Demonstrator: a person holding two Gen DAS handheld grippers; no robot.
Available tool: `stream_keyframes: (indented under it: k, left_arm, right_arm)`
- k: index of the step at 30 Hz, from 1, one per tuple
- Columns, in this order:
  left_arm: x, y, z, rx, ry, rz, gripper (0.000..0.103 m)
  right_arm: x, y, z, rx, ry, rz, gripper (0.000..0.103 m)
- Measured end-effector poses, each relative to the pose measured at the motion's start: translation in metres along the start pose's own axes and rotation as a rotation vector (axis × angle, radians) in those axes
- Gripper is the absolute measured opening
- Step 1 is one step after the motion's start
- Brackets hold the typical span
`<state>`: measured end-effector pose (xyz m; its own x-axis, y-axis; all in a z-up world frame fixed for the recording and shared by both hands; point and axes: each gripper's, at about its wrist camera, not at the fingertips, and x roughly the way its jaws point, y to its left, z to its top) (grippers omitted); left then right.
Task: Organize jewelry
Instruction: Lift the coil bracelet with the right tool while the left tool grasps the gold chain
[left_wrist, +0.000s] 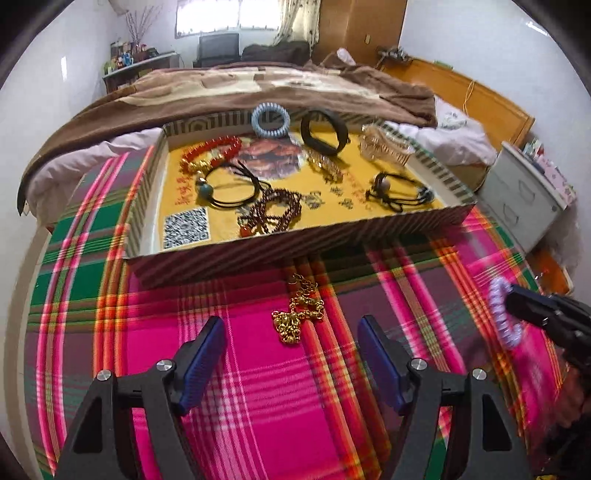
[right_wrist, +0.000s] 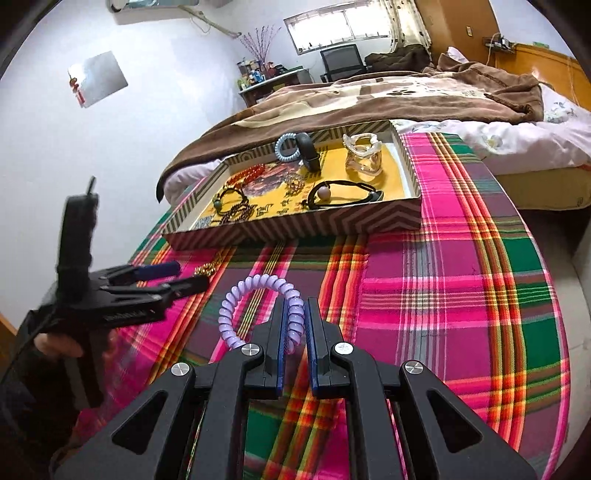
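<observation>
While my right gripper (right_wrist: 295, 325) clamps the lilac coil tie (right_wrist: 258, 295), short of the tray (right_wrist: 295, 225), I carry it trayward.
Left gripper (left_wrist: 291, 343) gapes, empty, over the gold chain (left_wrist: 299, 314) just before the tray; next, lower and pinch.

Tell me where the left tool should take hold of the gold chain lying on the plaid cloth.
Grip the gold chain at its thick clump nearest the left tool, coming straight down from above. It lies flat in a loose heap on the plaid cloth, so probably only the bunched part gives the open pads bulk to pinch.

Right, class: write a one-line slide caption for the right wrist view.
Right gripper pinches a lilac coil hair tie above the plaid cloth, near the jewelry tray.
</observation>
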<state>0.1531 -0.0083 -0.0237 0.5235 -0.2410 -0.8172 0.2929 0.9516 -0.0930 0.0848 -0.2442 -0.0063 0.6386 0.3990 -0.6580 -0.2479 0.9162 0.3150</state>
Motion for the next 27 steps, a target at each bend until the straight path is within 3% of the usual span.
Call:
stream_keyframes:
  k: [3, 8, 10, 12, 16, 17, 19, 20, 27]
  left_arm:
    - [0.008, -0.004, 0.003, 0.042, -0.003, 0.077, 0.073]
    - [0.009, -0.004, 0.003, 0.024, -0.025, 0.087, 0.072]
    - [0.007, -0.005, 0.002, 0.024, -0.027, 0.089, 0.067]
    - [0.005, -0.007, 0.002, 0.031, -0.031, 0.084, 0.05]
    - [0.003, -0.008, 0.001, 0.027, -0.046, 0.085, 0.032]
    - [0.002, -0.009, 0.001, 0.027, -0.047, 0.082, 0.023]
    - [0.001, -0.008, -0.001, 0.02, -0.051, 0.076, 0.021]
    - [0.0, -0.008, -0.001, 0.015, -0.051, 0.077, 0.011]
    - [-0.005, -0.007, -0.006, 0.005, -0.046, 0.053, 0.009]
  right_arm:
    - [0.003, -0.004, 0.005, 0.003, -0.004, 0.004, 0.009]
    - [0.007, -0.007, 0.008, -0.003, 0.002, 0.02, 0.009]
    - [0.009, -0.007, 0.009, -0.008, 0.005, 0.024, 0.009]
    - [0.011, -0.008, 0.009, -0.01, 0.009, 0.028, 0.009]
    - [0.013, -0.005, 0.007, -0.017, 0.013, 0.036, 0.009]
    - [0.014, -0.005, 0.006, -0.018, 0.014, 0.036, 0.009]
    - [0.015, -0.002, 0.006, -0.021, 0.019, 0.04, 0.009]
    - [0.015, -0.001, 0.007, -0.025, 0.018, 0.039, 0.009]
    - [0.015, 0.005, 0.006, -0.029, 0.016, 0.034, 0.009]
